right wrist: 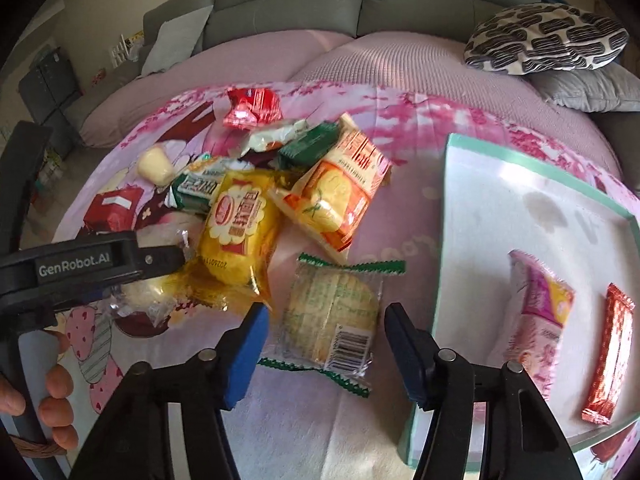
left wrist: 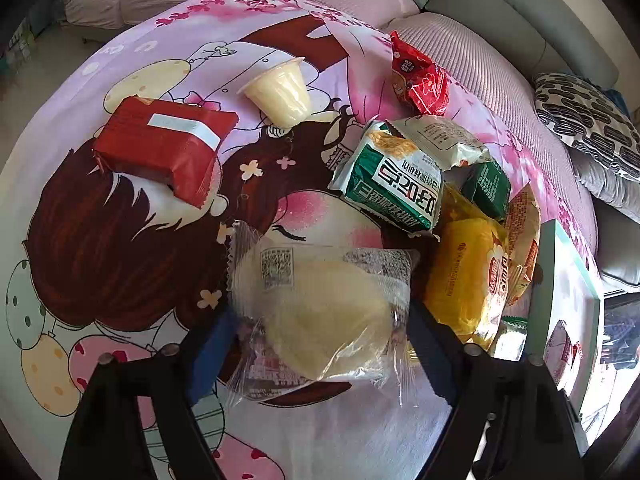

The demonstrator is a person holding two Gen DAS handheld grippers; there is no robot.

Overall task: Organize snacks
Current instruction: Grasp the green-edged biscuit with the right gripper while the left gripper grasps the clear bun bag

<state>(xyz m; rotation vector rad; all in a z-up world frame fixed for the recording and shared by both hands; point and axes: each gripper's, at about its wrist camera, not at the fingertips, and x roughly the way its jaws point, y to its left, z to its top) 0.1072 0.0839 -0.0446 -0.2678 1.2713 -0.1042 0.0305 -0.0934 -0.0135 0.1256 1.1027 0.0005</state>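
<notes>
My left gripper [left wrist: 320,312] points down at a pale bun in a clear wrapper [left wrist: 320,304] on the cartoon-print cloth. Its fingers stand at the wrapper's two side edges, and the bun itself looks unsqueezed. My right gripper [right wrist: 327,312] straddles a cracker pack with green zigzag ends [right wrist: 332,320], with a gap showing at each pad. Beyond lies a pile: a yellow packet [right wrist: 236,228], an orange packet [right wrist: 340,196] and a green-white packet [left wrist: 392,184]. A mint-rimmed tray [right wrist: 452,200] on the right holds a pink packet [right wrist: 540,320] and a red bar [right wrist: 608,356].
A red packet [left wrist: 160,148], a pudding cup [left wrist: 280,96] and a small red bag [left wrist: 420,76] lie farther back on the cloth. A grey sofa [right wrist: 360,0] with a patterned cushion [right wrist: 544,36] is behind. A person's hand [right wrist: 56,400] holds the left gripper's handle.
</notes>
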